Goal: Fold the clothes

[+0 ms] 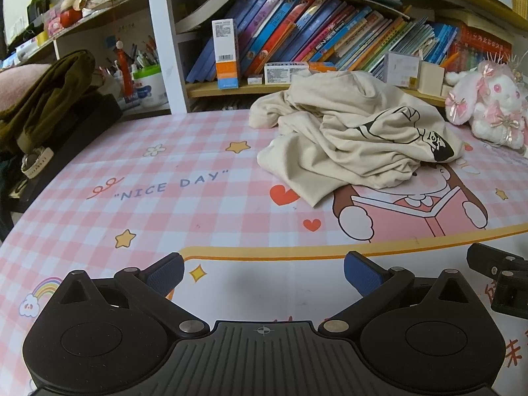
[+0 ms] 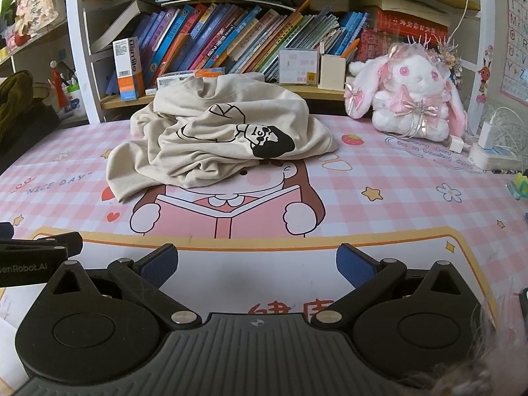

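With my left gripper [image 1: 263, 272] and right gripper [image 2: 257, 262] both spread wide and empty near the mat's front, I worry the crumpled shirt [image 2: 217, 138], heaped against the shelf, gets pinched through several layers.

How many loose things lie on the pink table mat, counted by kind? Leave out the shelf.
Cream shirt: 1
Plush rabbit: 1
White power strip: 1
Total: 3, besides a small green object cut off at the right wrist view's edge.
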A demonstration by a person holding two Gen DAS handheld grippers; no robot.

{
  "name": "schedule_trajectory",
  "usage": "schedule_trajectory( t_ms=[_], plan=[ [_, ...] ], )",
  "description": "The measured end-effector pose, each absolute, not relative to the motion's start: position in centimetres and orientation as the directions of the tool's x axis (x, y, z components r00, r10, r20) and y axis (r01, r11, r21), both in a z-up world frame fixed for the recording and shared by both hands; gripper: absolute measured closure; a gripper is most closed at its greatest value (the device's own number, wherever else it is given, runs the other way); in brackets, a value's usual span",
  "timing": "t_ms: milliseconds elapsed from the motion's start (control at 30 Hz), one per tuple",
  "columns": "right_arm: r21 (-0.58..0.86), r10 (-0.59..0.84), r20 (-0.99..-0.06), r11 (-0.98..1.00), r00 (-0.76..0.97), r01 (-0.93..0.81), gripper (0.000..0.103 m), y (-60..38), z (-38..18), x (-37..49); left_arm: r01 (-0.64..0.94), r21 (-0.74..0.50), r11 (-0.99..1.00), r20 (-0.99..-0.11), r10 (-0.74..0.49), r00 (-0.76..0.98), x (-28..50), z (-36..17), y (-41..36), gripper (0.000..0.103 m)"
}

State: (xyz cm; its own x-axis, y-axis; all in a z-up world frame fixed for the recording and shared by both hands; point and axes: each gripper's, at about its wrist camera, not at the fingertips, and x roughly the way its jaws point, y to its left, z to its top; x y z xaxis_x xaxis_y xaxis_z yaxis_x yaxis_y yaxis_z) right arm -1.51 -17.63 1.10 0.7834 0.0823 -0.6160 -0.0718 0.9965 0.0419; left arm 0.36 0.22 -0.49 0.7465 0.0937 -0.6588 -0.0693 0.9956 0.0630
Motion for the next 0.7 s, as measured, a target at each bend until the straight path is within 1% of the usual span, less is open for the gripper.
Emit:
schedule_trajectory(
  t_ms=[700],
  plan=[
    [0.045, 0.085, -0.626, 0.996, 0.775, -0.072, 0.0, -17.6, 0.79, -1.07, -0.091, 0.074, 0.993, -0.668, 0.117, 0.735, 0.75, -0.73, 0.23, 0.0]
  ],
)
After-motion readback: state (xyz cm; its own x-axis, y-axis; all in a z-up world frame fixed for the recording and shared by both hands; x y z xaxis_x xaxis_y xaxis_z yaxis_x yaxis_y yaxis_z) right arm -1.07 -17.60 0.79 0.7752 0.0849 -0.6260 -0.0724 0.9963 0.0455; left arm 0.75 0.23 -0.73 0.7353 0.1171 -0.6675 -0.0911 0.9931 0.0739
